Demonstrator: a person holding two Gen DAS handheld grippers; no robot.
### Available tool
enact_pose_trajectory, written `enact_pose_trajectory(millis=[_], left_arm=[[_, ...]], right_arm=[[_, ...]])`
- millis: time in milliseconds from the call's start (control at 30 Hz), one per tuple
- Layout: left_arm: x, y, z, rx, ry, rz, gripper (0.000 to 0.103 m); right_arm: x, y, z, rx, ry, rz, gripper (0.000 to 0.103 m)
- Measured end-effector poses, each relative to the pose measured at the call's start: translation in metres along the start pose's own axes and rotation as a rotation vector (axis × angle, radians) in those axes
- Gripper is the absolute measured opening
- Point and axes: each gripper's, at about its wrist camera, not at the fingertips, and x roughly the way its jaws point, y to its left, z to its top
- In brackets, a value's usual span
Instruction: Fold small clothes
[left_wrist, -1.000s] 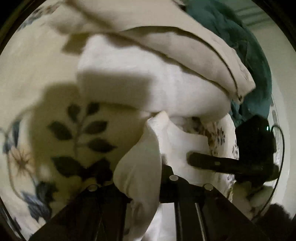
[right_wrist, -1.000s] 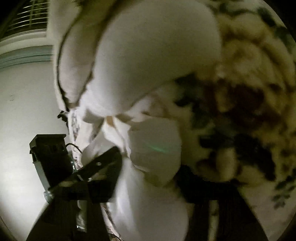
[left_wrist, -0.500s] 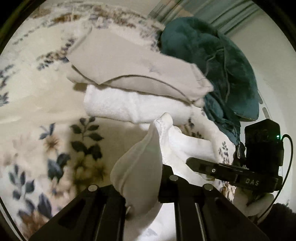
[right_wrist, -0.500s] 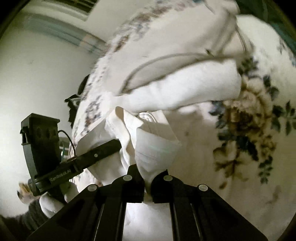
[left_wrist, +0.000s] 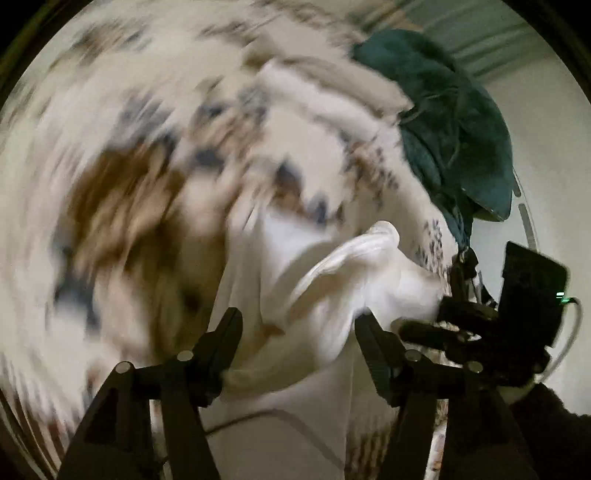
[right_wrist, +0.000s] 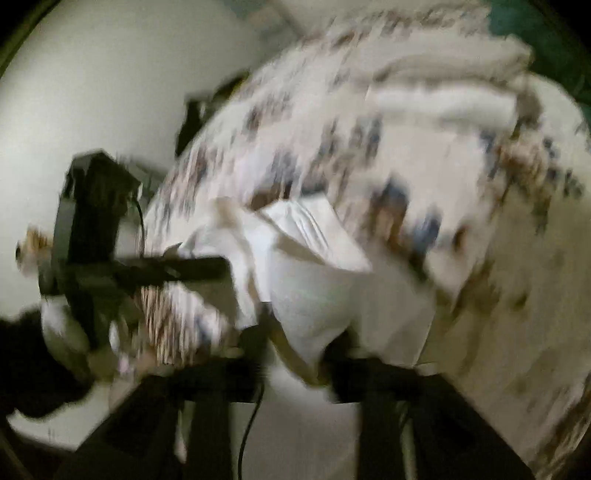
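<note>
Both jaws have just been opening; white garment (left_wrist: 310, 280) lies loose between them.

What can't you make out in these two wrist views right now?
- Left wrist view: the floral bedspread and folded stack are smeared by motion blur.
- Right wrist view: everything is blurred, so the white garment shows no clear shape.
- Both views: the garment's lower part runs off the bottom edge, behind the left gripper and right gripper.

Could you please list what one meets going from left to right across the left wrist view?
Floral bedspread → left gripper with the white garment between its fingers → green cloth → right gripper.
</note>
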Motion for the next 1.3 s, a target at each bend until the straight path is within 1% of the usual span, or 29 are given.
enact_pose_trajectory(millis=[33, 67, 133, 167, 233, 300, 367, 400, 433, 500, 533, 567, 600, 633, 667, 700, 733, 767, 800, 867, 1000, 1067, 1133, 1167, 1200, 1233, 1267, 1300], left_arm=[[-0.003, 0.012, -0.015, -0.040, 0.031, 0.003, 0.061], [-0.005, 0.021, -0.027, -0.071, 0.053, 0.005, 0.061], [-0.012, 0.041, -0.049, -0.142, 0.091, 0.018, 0.061], [-0.014, 0.050, -0.055, -0.173, 0.101, 0.025, 0.061], [-0.020, 0.057, -0.058, -0.195, 0.095, 0.034, 0.061], [-0.022, 0.058, -0.045, -0.189, 0.068, 0.047, 0.061], [-0.015, 0.054, -0.023, -0.163, 0.044, 0.047, 0.061], [-0.011, 0.054, -0.016, -0.148, 0.038, 0.053, 0.061], [-0.003, 0.052, -0.003, -0.139, 0.037, 0.059, 0.061], [0.017, 0.050, 0.017, -0.120, 0.062, 0.045, 0.061], [0.029, 0.048, 0.028, -0.111, 0.082, 0.055, 0.061], [0.043, 0.044, 0.038, -0.093, 0.111, 0.036, 0.061], [0.053, 0.039, 0.044, -0.075, 0.136, 0.033, 0.061], [0.064, 0.035, 0.049, -0.051, 0.168, 0.046, 0.060], [0.074, 0.029, 0.053, -0.025, 0.198, 0.074, 0.053], [0.083, 0.022, 0.055, 0.007, 0.214, 0.093, 0.037], [0.088, 0.013, 0.056, 0.056, 0.230, 0.118, 0.012], [0.088, 0.006, 0.057, 0.097, 0.220, 0.136, 0.012], [0.087, 0.003, 0.057, 0.118, 0.213, 0.138, 0.011], [0.084, 0.002, 0.060, 0.115, 0.204, 0.123, 0.011], [0.085, 0.016, 0.074, 0.003, 0.199, 0.049, 0.011], [0.092, 0.022, 0.081, -0.040, 0.218, 0.020, 0.012], [0.098, 0.035, 0.087, -0.112, 0.254, -0.036, 0.016], [0.098, 0.041, 0.087, -0.153, 0.268, -0.061, 0.017], [0.092, 0.048, 0.086, -0.193, 0.265, -0.094, 0.018], [0.085, 0.049, 0.083, -0.199, 0.249, -0.108, 0.020], [0.077, 0.046, 0.077, -0.180, 0.235, -0.093, 0.026], [0.069, 0.044, 0.071, -0.149, 0.228, -0.059, 0.031]], right_arm=[[0.005, 0.001, -0.012, 0.000, 0.042, -0.002, 0.069], [0.008, 0.002, -0.027, 0.006, 0.088, 0.007, 0.070], [0.010, -0.001, -0.048, 0.036, 0.141, 0.023, 0.070], [0.010, -0.004, -0.057, 0.058, 0.165, 0.035, 0.070], [0.007, -0.014, -0.065, 0.106, 0.164, 0.040, 0.070], [0.000, -0.027, -0.068, 0.197, 0.120, 0.052, 0.070], [0.000, -0.052, -0.062, 0.360, 0.058, 0.063, 0.070], [0.003, -0.064, -0.061, 0.434, 0.034, 0.075, 0.070], [0.009, -0.078, -0.059, 0.526, 0.014, 0.084, 0.070], [0.024, -0.100, -0.053, 0.670, -0.011, 0.113, 0.070], [0.034, -0.110, -0.051, 0.733, -0.013, 0.139, 0.070], [0.044, -0.118, -0.050, 0.794, -0.014, 0.165, 0.070], [0.053, -0.123, -0.049, 0.837, 0.003, 0.176, 0.070], [0.063, -0.126, -0.049, 0.865, 0.020, 0.196, 0.070], [0.071, -0.127, -0.049, 0.885, 0.026, 0.216, 0.060], [0.075, -0.126, -0.049, 0.886, 0.029, 0.217, 0.047], [0.078, -0.125, -0.047, 0.876, 0.033, 0.198, 0.027], [0.077, -0.121, -0.043, 0.863, 0.036, 0.176, 0.023], [0.075, -0.119, -0.040, 0.850, 0.026, 0.161, 0.017], [0.065, -0.114, -0.028, 0.812, -0.006, 0.134, 0.015], [0.055, -0.115, -0.003, 0.777, -0.040, 0.096, 0.014], [0.055, -0.118, 0.008, 0.767, -0.045, 0.078, 0.014], [0.056, -0.119, 0.015, 0.749, -0.025, 0.040, 0.014], [0.059, -0.120, 0.016, 0.751, 0.005, 0.026, 0.017], [0.057, -0.123, 0.012, 0.757, 0.023, 0.034, 0.021], [0.054, -0.120, 0.009, 0.761, 0.034, 0.040, 0.031], [0.050, -0.119, 0.000, 0.745, 0.041, 0.029, 0.044], [0.048, -0.113, -0.005, 0.717, 0.050, 0.009, 0.050]])
